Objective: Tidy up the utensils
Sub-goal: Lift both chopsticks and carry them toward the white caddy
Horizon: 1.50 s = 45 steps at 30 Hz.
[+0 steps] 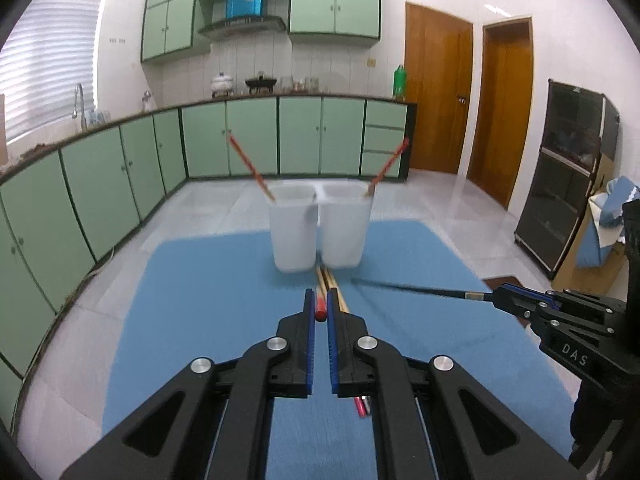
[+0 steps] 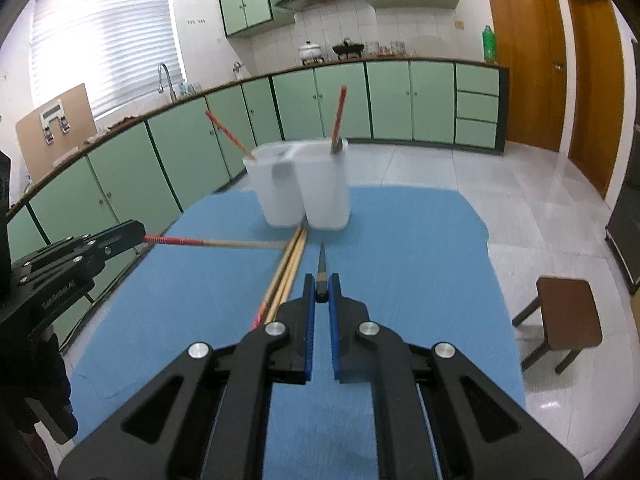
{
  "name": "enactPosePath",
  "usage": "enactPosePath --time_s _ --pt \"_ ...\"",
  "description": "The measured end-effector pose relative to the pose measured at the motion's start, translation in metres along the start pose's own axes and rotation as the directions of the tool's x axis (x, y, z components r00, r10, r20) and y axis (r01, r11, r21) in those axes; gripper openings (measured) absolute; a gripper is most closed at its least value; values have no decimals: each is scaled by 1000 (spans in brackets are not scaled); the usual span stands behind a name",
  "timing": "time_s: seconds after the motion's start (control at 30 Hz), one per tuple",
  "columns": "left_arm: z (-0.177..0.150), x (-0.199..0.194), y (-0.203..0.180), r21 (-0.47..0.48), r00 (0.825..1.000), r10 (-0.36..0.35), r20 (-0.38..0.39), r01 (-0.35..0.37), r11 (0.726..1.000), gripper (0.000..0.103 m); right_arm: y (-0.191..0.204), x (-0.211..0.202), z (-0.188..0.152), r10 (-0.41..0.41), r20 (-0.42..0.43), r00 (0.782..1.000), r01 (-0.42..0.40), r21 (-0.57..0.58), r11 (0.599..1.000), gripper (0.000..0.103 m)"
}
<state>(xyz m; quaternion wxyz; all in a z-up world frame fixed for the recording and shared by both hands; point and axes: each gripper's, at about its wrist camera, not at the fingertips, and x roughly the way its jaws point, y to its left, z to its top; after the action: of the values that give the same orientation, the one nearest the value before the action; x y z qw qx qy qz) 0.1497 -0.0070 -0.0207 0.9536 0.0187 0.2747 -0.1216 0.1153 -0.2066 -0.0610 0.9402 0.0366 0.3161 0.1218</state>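
Filling most of the lower half of both views, a blue mat (image 1: 224,300) is spread over a table, with pale floor tiles around it. Behind that, across the upper half, a long run of green cabinets (image 1: 248,140) is seen, and two brown doors (image 1: 438,88) at the upper right of the left wrist view.

Just above the middle of each frame, two white plastic tubs (image 1: 294,232) are stood side by side, touching or nearly so. One red-ended chopstick (image 1: 250,166) is leaned out of the left tub toward the upper left, and another (image 1: 386,168) is leaned out of the right tub toward the upper right.

At the bottom centre of the left wrist view, the left gripper (image 1: 321,312) is clamped narrow on a red-tipped chopstick (image 1: 320,314), seen end-on there. In the right wrist view that same stick (image 2: 216,243) is seen at the left, running out toward the centre, above the mat.

The right gripper (image 2: 321,294) is pinched tight on a dark chopstick (image 2: 321,268), its tip pointed up toward the tubs. From the left wrist view it's seen as a thin dark line (image 1: 416,289) at the right.

A few bamboo chopsticks (image 2: 286,268) are left lying on the mat, bundled together, just in front of the tubs, between the two grippers.

A small brown stool (image 2: 568,312) is stood on the floor at the right of the right wrist view.
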Motion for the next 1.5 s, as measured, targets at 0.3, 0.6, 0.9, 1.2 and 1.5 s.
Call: enactPosePath --time_s 0.3,0.6,0.9,1.2,1.5 --pt "40 2 6 21 998 -33 46 32 999 6 0 -12 65 53 51 997 -50 -42 998 6" --pt "67 12 9 11 996 -71 50 70 997 5 2 0 110 87 24 996 -85 -77 993 6" --pt "96 7 5 46 993 -70 99 66 997 5 6 -6 152 137 60 989 -132 -76 988 6" --pt "149 -3 3 68 977 -66 203 54 996 5 10 -18 210 159 141 977 -146 -97 984 6" --pt "212 9 5 67 943 -41 330 20 998 5 -5 -5 269 133 232 963 -121 -65 991 6"
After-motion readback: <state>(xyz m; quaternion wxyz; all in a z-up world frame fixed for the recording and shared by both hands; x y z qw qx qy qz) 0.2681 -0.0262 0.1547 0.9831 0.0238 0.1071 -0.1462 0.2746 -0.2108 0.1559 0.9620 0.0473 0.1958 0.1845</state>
